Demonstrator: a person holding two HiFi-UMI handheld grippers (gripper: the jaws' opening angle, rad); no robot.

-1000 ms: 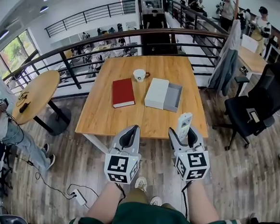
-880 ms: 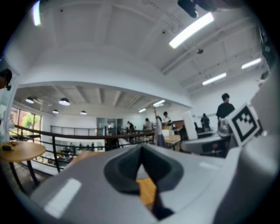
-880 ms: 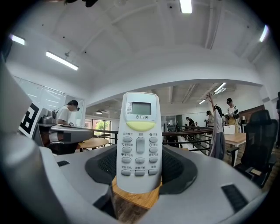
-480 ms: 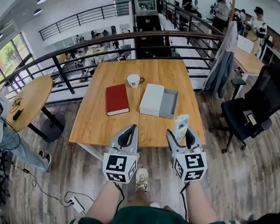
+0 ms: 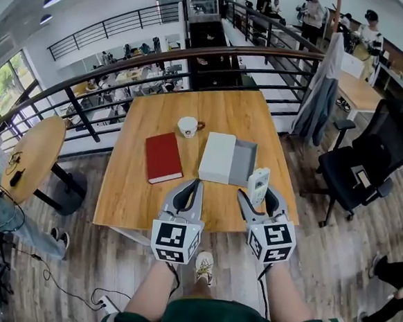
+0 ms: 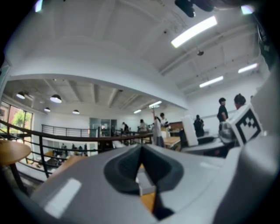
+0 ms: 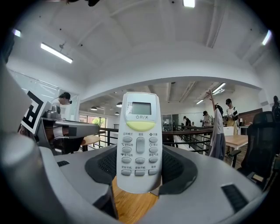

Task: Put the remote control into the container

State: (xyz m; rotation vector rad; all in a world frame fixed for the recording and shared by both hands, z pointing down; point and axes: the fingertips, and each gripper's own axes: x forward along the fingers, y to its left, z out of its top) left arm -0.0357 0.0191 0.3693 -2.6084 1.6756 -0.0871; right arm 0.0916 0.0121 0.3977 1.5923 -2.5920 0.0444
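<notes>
In the right gripper (image 5: 258, 195), the remote control (image 7: 139, 140) (marked 开/关) stands upright.

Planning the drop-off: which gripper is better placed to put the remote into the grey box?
Right. The right gripper holds the white remote control upright, and the open grey box lies just ahead of it. The left gripper is shut and empty.
</notes>
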